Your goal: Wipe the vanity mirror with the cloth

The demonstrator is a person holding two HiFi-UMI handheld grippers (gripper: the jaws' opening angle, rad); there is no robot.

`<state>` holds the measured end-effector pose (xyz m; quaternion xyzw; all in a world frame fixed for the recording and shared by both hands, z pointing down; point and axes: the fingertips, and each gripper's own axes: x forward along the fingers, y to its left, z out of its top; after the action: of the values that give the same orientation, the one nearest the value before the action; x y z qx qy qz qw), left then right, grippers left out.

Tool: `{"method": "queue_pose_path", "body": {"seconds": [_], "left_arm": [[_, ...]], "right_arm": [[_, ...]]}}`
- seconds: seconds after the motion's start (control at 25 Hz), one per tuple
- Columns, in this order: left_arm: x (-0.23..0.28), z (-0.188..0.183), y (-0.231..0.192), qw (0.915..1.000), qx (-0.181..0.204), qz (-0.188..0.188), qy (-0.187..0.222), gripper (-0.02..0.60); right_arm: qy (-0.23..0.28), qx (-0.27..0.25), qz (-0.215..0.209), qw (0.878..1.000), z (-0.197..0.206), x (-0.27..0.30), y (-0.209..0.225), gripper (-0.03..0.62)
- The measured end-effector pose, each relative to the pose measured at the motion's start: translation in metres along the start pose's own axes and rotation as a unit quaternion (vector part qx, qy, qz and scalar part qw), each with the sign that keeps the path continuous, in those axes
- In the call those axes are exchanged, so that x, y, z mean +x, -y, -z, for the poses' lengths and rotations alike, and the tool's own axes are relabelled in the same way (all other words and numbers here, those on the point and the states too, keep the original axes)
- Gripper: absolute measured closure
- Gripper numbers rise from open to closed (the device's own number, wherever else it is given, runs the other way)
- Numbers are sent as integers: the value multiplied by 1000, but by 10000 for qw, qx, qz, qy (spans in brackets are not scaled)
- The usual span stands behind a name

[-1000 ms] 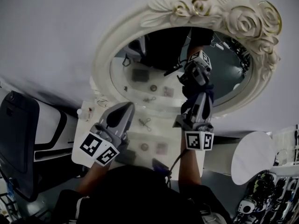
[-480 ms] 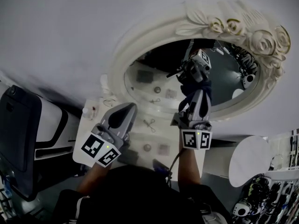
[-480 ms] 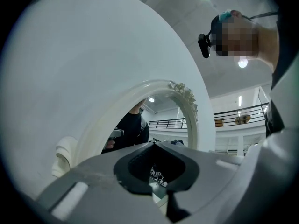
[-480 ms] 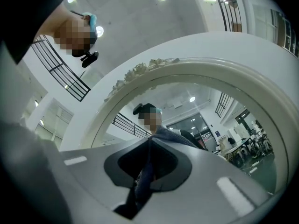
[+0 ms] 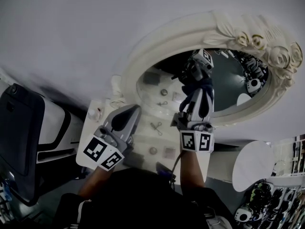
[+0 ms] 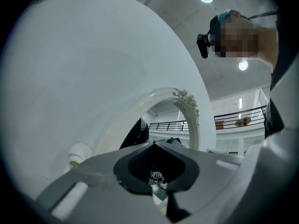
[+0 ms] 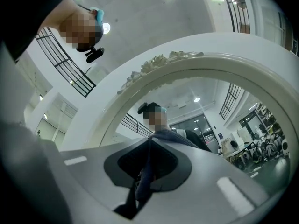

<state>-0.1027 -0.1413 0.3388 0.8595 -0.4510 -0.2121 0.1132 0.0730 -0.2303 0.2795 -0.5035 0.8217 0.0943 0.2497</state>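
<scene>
The oval vanity mirror [image 5: 238, 87] in its ornate white frame [image 5: 157, 46] hangs on the wall ahead. My right gripper [image 5: 199, 88] is shut on a dark blue cloth [image 5: 206, 85] and presses it against the lower middle of the glass, where its reflection shows just above. In the right gripper view the cloth [image 7: 144, 178] hangs between the shut jaws of the right gripper [image 7: 149, 143], with the frame [image 7: 154, 64] arching over. My left gripper [image 5: 129, 111] is shut and empty, low and left of the mirror. The left gripper [image 6: 154, 144] faces the frame [image 6: 188, 102].
A white vanity top [image 5: 143, 142] below the mirror carries several small items, such as a clip [image 5: 156, 126]. A black chair-like object [image 5: 19, 142] stands at the left. A round white panel [image 5: 255, 166] and clutter sit at the lower right.
The view has swung, so the mirror sits further right in the frame. My right gripper with the cloth has slid leftwards across the glass. The left gripper has hardly moved.
</scene>
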Motion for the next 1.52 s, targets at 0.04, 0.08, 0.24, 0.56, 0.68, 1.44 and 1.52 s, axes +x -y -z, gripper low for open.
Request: {"method": "queue_pose_path", "body": {"seconds": [0.04,0.08,0.24,0.56,0.68,1.44,1.52], "left_arm": [[-2,-2,-3,10000,-3,-12,12,577],[-5,-3,-5,10000,-5,-24,24,577],[-13,-8,-14,10000,-32,-42,55,577],[-29,-15,-32,9999,-82,-85,48,577],[-37,-17,-39,9999,-93,-130,44,577],[-59,-25,-65,9993,-119,-338,58,577],[-60,-25,-65,9993,-114,-365,55,577]], "right_arm": [[-2,3,10,10000,1,2,-3,569],[-4,10,20,10000,1,3,-6,569],[-29,-8,3,10000,5,10,-22,569],[-175,-234,-246,9993,23,27,-68,569],[-209,-229,-322,9990,30,32,-85,569],[-108,575,-658,9961,60,46,-141,569],[-91,700,-678,9952,62,47,-144,569]]}}
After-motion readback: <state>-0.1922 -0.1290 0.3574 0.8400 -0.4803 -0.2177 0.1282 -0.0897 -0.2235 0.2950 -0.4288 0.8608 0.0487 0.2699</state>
